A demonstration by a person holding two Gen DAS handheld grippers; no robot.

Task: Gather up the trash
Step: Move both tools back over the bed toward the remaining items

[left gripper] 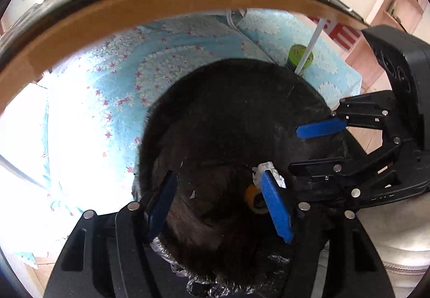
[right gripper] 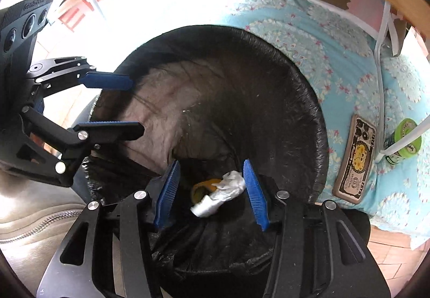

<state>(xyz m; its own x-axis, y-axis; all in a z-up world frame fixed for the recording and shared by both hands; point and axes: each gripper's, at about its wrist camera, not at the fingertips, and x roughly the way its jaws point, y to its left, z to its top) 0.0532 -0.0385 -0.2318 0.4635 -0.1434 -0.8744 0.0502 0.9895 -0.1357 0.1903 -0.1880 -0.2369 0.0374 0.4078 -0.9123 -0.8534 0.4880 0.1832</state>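
The crumpled white paper [right gripper: 221, 194] lies at the bottom of the black bin bag [right gripper: 268, 88], low in the centre of the right wrist frame, touching a yellow scrap [right gripper: 200, 188] just to its left. We judge the drop as done or nearly so: the right gripper [right gripper: 212, 190] hangs over the paper with its blue fingers [right gripper: 255, 193] spread apart and nothing between them that we can call gripped.

In the left wrist view the same wad [left gripper: 268, 173] shows lower right of centre, beside the yellow piece [left gripper: 252, 197], and the left gripper [left gripper: 217, 204] also stands open over the bag's mouth (its own fingers hold nothing).

To finish well, we should lift both tools straight up, keeping the fingers off the thin liner so it does not snag or collapse inward.

Outward, the bag sits against a blue flowered blanket [right gripper: 336, 56]. On it, at the right edge of the right wrist frame, lie a patterned phone [right gripper: 354, 158] and a green can [right gripper: 403, 142]. A wooden rail [left gripper: 161, 5] arcs across the top.
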